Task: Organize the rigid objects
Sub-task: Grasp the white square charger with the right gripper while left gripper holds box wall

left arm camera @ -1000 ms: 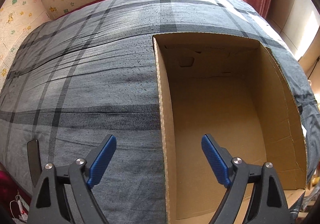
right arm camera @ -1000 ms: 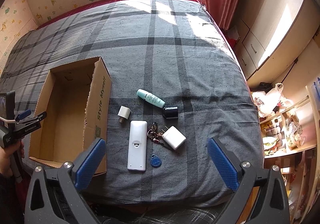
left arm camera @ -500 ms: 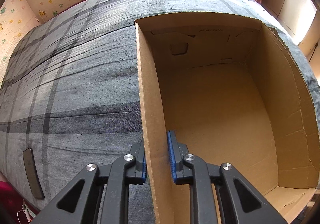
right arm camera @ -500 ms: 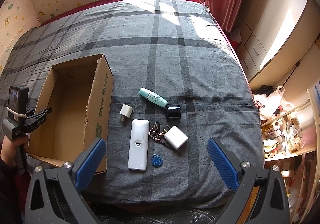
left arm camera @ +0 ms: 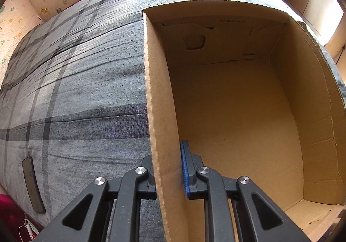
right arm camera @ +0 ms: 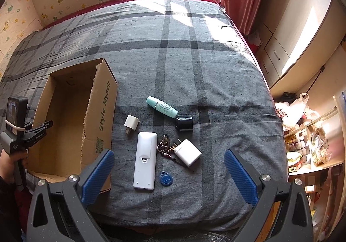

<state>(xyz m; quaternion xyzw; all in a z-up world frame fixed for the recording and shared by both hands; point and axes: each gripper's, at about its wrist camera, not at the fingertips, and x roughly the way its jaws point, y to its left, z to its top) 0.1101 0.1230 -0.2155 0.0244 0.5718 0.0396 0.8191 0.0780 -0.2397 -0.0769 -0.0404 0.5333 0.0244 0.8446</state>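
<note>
A second ago the left gripper (left arm camera: pixel 168 174) hung spread above the left wall of the cardboard box (left arm camera: pixel 160 112); now it has come down and is clenched on that wall, one pad outside against the bedspread (left arm camera: pixel 75 90) side, the blue pad inside. That likely means the box is pinned in place, or ready to be dragged, so that loading can begin; nothing lies inside it yet.

The right gripper (right arm camera: pixel 168 174) has not shifted and hangs released, holding nothing, its blue pads well apart.

Taking the box (right arm camera: pixel 103 112) as landmark in the right wrist view: all the loose things lie on the bedspread to the right of its printed wall. The small white plug (right arm camera: pixel 131 123) is nearest that wall, then the white remote (right arm camera: pixel 145 161), the keys (right arm camera: pixel 165 148) touching the bigger white charger (right arm camera: pixel 187 152), and the blue tag (right arm camera: pixel 166 179). Farther out lie the green bottle (right arm camera: pixel 162 107) and the black cap (right arm camera: pixel 184 123) at its tip. The remote sits most directly between the released pads, below them.
</note>
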